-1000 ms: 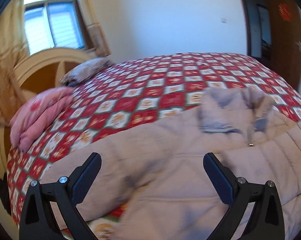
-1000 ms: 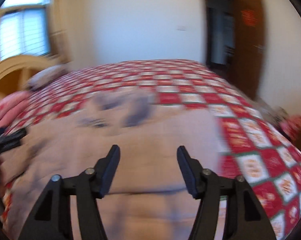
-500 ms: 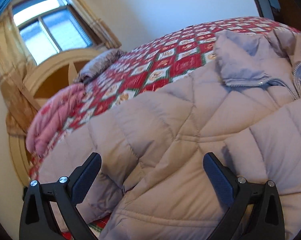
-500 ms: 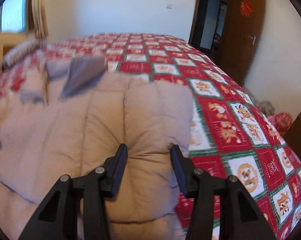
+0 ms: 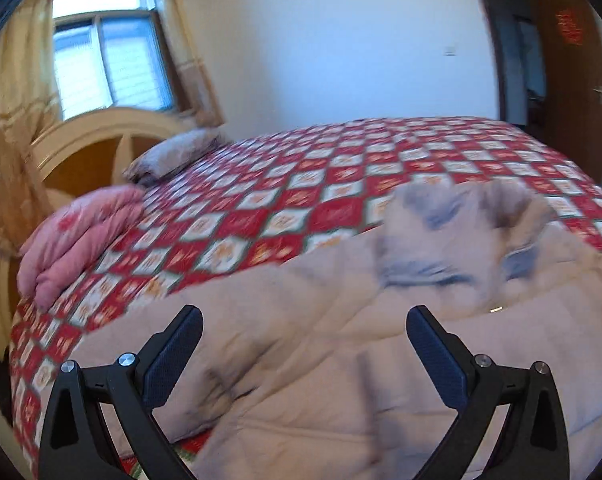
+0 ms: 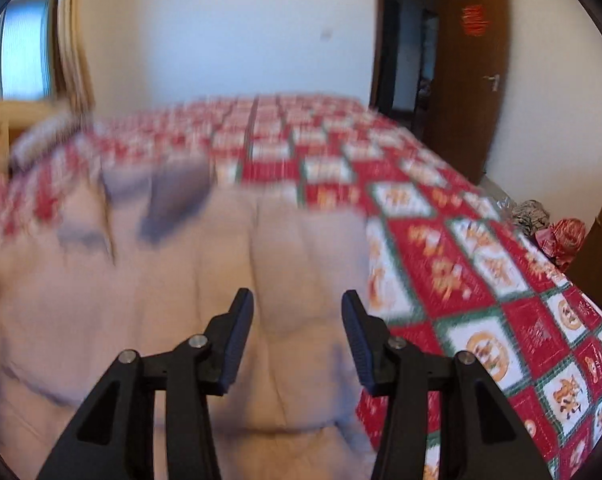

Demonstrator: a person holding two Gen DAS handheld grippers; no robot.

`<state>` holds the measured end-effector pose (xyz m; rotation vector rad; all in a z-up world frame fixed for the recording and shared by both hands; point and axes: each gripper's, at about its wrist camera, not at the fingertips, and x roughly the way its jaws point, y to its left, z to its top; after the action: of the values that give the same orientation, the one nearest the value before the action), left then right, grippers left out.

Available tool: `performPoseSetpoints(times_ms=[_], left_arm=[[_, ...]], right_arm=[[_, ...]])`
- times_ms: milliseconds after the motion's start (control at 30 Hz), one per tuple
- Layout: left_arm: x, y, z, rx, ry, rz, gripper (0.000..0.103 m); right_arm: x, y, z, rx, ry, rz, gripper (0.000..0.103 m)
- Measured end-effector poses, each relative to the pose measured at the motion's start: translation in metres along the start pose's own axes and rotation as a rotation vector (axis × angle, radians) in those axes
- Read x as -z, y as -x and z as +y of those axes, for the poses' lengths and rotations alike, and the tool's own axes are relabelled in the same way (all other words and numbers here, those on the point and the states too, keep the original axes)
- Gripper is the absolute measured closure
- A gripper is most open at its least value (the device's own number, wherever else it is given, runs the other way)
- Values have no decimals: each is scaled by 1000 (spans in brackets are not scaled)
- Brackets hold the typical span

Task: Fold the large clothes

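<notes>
Bed (image 5: 341, 184) fills most of both views, covered by a red, white and green checked bedspread (image 6: 481, 280) with small printed figures. Cream arched headboard (image 5: 101, 136) at the far left end, under a window (image 5: 109, 64) with yellowish curtains (image 5: 17, 80).

Pale beige quilted down jacket (image 5: 301, 360) lies spread flat across the near part of the bed, front side up. Its collar (image 5: 453, 232), with a greyer lining, points toward the far side of the bed; a small metal zipper pull (image 5: 496, 309) shows just below it. In the right wrist view the jacket's edge ends just beside the exposed bedspread on the right. Both views are motion-blurred, so seams and folds are hard to read.

Folded pink blanket (image 5: 77, 236) sits at the left edge of the bed near the headboard. Grey pillow (image 5: 173, 156) behind it, against the headboard.

Brown door (image 6: 473, 72) stands open at the far right wall, with a red paper ornament (image 6: 473, 20) on it. Red bag and clutter (image 6: 561, 232) on the floor beside the bed.

Left gripper (image 5: 304, 332) hangs over the jacket with jaws spread wide, nothing between the pads.

Right gripper (image 6: 297, 320) hangs over the jacket's right portion, jaws partly apart; a bulge of quilted fabric lies in the line of the gap, but I cannot tell whether the pads touch it.
</notes>
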<state>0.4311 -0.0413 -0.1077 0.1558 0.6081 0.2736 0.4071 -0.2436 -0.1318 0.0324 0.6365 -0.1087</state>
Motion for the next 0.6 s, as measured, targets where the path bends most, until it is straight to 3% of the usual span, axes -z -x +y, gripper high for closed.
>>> performPoseSetpoints(times_ms=[67,133,233,300,367,600], left_arm=[[-4,-7,-21,31,-35,8,1],[0,-31,-39,40,-51,64,1],[19,-75,-55,-9,-82,177,1],[32,-96,-57,13,-76,238,1],[35,-99,-56,28,-52,232,1],[40,-99,-64,-4,-77,213,1]], right_arm=[[-16,-4,-1,-18,-26,-37,53],[-22,-23,3,-33,-21,-4,53],[-14,-63,11,-75,-15,97,55],[2,-87,16,-51,26,167,56],[18,-97,18,-48,44,168,56],[22,-103,23,-11,72,181,56]])
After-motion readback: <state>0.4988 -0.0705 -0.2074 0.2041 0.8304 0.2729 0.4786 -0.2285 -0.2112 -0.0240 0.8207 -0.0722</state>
